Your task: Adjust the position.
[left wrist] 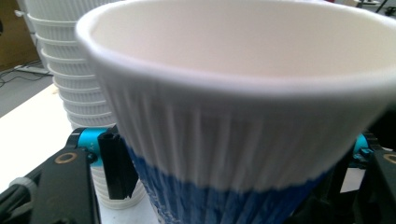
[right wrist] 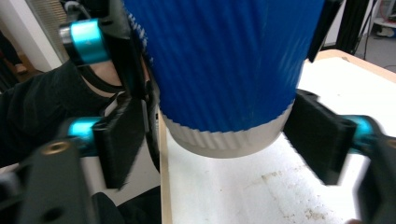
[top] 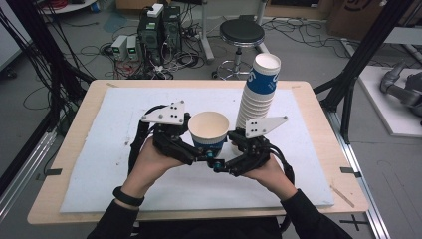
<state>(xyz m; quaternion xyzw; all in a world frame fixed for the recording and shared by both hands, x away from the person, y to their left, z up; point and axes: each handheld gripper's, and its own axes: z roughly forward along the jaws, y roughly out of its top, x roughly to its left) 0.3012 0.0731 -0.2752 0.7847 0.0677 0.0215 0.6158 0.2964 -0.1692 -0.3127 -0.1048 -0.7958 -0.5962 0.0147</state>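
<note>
Scene: a person at a wooden table (top: pixel 74 144) covered by a white foam sheet (top: pixel 119 149), a gripper in each hand.
Cup: a blue-and-white ribbed paper cup (top: pixel 208 130) sits upright between both grippers, above the sheet's middle.
Left gripper (top: pixel 196 154): jaws pinch the cup's blue lower wall from the left.
Right gripper (top: pixel 219 162): jaws flank the cup's base; contact cannot be told.
Stack: nested paper cups (top: pixel 258 89) stand just behind, right of the held cup.
</note>
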